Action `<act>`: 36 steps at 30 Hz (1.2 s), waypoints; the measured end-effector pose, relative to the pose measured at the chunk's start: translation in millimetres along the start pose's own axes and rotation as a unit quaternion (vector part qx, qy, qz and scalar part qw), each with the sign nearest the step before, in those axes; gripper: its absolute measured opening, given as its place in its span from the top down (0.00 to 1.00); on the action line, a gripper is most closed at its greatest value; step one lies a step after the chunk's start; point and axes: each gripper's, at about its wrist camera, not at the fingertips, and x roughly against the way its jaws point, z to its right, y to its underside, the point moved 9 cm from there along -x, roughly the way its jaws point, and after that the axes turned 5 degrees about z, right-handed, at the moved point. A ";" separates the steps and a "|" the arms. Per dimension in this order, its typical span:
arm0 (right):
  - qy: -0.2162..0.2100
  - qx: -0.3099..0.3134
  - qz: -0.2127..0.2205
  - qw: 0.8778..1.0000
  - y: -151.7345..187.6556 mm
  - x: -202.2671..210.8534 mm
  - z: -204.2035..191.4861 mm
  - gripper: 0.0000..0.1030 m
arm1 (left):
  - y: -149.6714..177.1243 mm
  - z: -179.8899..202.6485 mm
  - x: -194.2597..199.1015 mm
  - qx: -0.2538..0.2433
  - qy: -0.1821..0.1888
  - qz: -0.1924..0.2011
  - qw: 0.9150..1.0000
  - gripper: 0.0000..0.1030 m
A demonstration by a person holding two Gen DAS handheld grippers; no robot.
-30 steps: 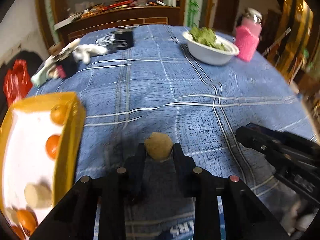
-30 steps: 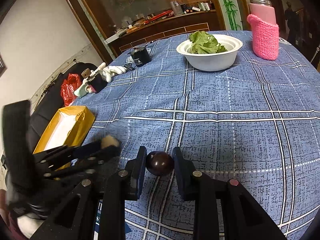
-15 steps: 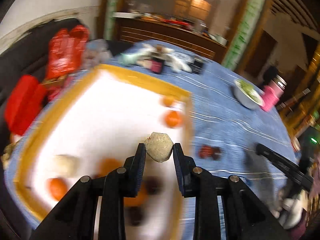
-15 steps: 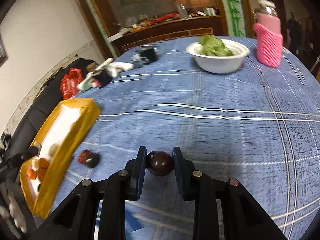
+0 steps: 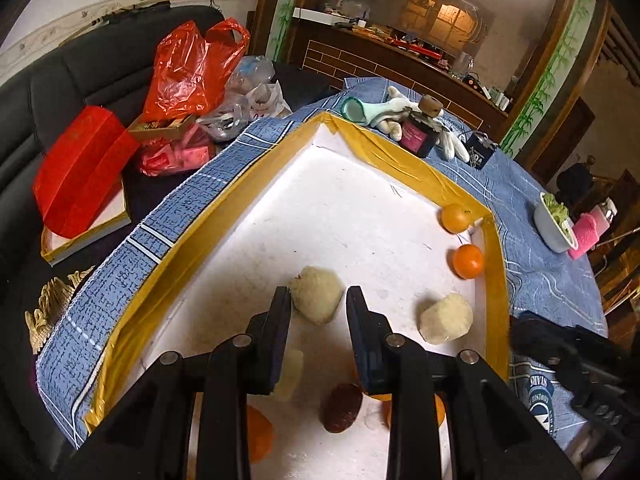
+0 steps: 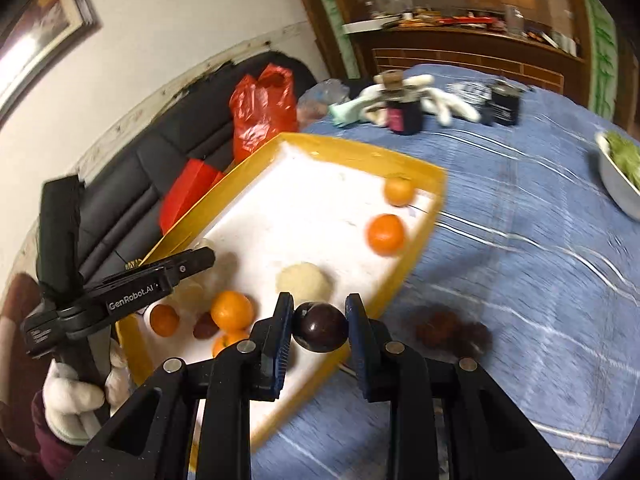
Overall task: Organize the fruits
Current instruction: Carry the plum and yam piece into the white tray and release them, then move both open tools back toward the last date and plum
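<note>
A yellow-rimmed white tray (image 5: 404,168) (image 6: 436,184) holds several oranges, pale fruits and dark fruits. My left gripper (image 5: 318,304) is shut on a pale tan fruit (image 5: 317,294) and holds it over the tray's middle. A second pale fruit (image 5: 445,319) lies to its right, two oranges (image 5: 467,261) near the far right wall. My right gripper (image 6: 320,326) is shut on a dark purple round fruit (image 6: 320,326) above the tray's near right rim. Two dark red fruits (image 6: 452,330) lie on the blue cloth beside the tray. The left gripper also shows in the right wrist view (image 6: 200,258).
A white bowl of greens (image 5: 554,222) (image 6: 620,176) and a pink bottle (image 5: 588,228) stand at the far right. Gloves and dark jars (image 5: 416,128) (image 6: 404,114) lie behind the tray. Red bags (image 5: 188,68) sit on a black sofa left of the table.
Both grippers have swung left toward the tray with their fruits. The left one has come lower over the tray's inside; the right one now reaches the tray's rim.
</note>
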 end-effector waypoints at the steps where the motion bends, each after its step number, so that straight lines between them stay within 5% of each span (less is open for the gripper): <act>1: 0.003 0.004 -0.003 1.000 -0.5 -5.4 -6.1 0.70 | -0.7 -2.0 1.8 0.003 0.006 0.002 1.000 0.63; 4: 0.026 0.012 -0.002 1.000 -3.4 -16.1 -7.6 0.70 | -0.7 -6.8 10.7 0.011 0.017 0.011 1.000 0.40; 8: 0.063 0.016 0.004 0.998 -10.5 -25.3 1.6 0.68 | 3.3 -9.4 23.7 0.028 0.040 0.015 0.999 0.30; 11: 0.056 -0.007 0.013 0.998 -14.8 -23.5 8.0 0.47 | 6.2 -13.0 32.8 0.048 0.051 0.022 0.997 0.23; 13: 0.054 -0.012 0.026 0.998 -19.7 -17.3 8.8 0.44 | 8.2 -15.5 37.7 0.061 0.051 0.024 0.997 0.18; 21: 0.063 -0.057 0.069 0.994 -14.0 30.6 35.1 0.41 | 23.5 0.7 52.4 0.057 0.043 0.017 0.997 0.17; 30: 0.097 -0.113 0.052 0.988 38.5 65.6 96.2 0.40 | 41.9 59.9 76.2 0.001 0.068 0.024 0.997 0.17; 36: 0.116 -0.053 0.028 0.991 42.7 52.9 99.3 0.40 | 47.2 82.2 91.5 -0.035 0.072 0.042 0.996 0.17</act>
